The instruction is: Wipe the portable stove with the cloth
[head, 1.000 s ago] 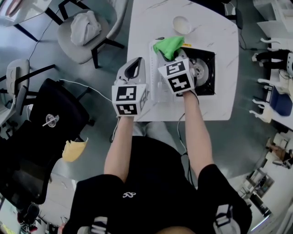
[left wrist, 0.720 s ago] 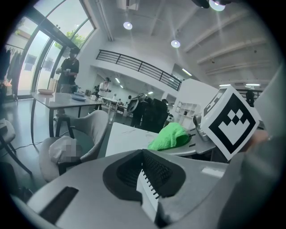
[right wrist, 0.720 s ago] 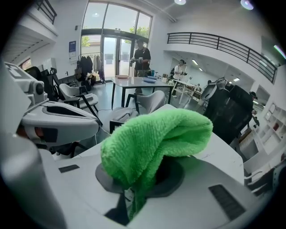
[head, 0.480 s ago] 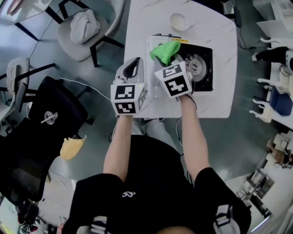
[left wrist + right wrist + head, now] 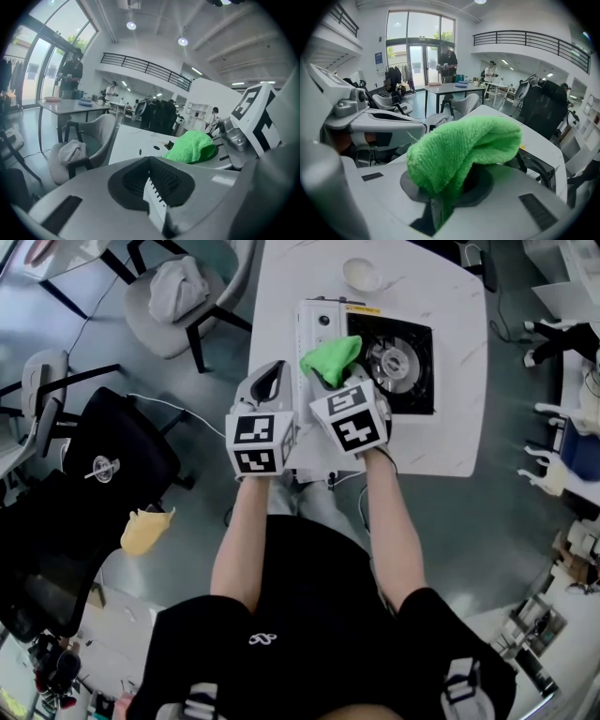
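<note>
Compared with a second ago, we have drawn the cloth (image 5: 331,355) back toward us along the white side of the stove (image 5: 405,390), from its far corner to about the middle of its 9 o'clock edge, and the left gripper (image 5: 272,369) has hardly shifted. The right gripper (image 5: 334,382) pinches the cloth by a gathered fold, and in the right gripper view the loose green bulk billows up and over the jaws. The left gripper's jaws are pressed together on nothing, and it hangs at 9 o'clock from the right one, over the near edge of the table (image 5: 450,442) beside the stove. A small bowl (image 5: 361,274) sits at 12 o'clock from the stove, well clear of our path. We judge the cloth to be light, soft and floppy, so it gives no push of its own. A hold on a thick bunched fold, as now, leaves a pad of pile to press down on the metal. The stove looks stiff and fairly light, and it may slide on the smooth tabletop under a hard stroke. Its burner ring at 3 o'clock could snag the loops.
</note>
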A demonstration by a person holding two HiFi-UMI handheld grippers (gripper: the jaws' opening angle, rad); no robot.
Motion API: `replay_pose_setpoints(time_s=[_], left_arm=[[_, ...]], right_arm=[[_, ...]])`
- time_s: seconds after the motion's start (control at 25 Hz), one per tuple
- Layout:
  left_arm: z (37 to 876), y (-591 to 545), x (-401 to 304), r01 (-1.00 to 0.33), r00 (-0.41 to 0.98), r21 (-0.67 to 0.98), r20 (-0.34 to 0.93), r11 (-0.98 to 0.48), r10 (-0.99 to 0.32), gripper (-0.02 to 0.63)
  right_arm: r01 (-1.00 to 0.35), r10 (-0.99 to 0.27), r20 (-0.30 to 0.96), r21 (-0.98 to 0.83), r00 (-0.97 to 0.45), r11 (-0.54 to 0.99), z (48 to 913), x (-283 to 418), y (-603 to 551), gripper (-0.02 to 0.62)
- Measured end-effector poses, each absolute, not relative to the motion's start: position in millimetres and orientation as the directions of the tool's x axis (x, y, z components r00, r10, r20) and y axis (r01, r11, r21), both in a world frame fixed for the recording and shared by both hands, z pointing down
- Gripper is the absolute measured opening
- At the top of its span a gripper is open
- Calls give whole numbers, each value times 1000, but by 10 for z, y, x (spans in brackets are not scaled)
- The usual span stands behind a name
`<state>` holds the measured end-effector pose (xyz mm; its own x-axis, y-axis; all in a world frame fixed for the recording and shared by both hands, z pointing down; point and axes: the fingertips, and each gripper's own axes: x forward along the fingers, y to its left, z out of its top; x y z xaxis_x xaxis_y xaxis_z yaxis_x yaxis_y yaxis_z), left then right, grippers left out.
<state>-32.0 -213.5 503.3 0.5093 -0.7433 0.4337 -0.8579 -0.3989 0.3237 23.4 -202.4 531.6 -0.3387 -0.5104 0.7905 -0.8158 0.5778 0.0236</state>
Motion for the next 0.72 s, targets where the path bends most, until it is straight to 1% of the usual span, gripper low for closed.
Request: replay_pose_setpoints(time_s=[0.2,0.4,0.52,0.72], left_arm=[[4990,-2023,-346,-871,488,302,437,-387,-756,-5],[4970,-1881,-362,-882,469,288,442,-374,-765,-5],[4948,-1840,-406,-889,456,272,440,-369,-774,-5],[4920,-1767,-422,-892,450,269,437,-364,-779,-5]], right_arm=[[-776,-513,788,72,-341,626,5329,184,-1831,43],[-738,-463,843,125,-273,663,5351,143,-1741,43],[-736,-425,863,98,-272,670,5365,82,-1623,43],[-747,-415,857,56,-305,663,5347,76,-1423,43]])
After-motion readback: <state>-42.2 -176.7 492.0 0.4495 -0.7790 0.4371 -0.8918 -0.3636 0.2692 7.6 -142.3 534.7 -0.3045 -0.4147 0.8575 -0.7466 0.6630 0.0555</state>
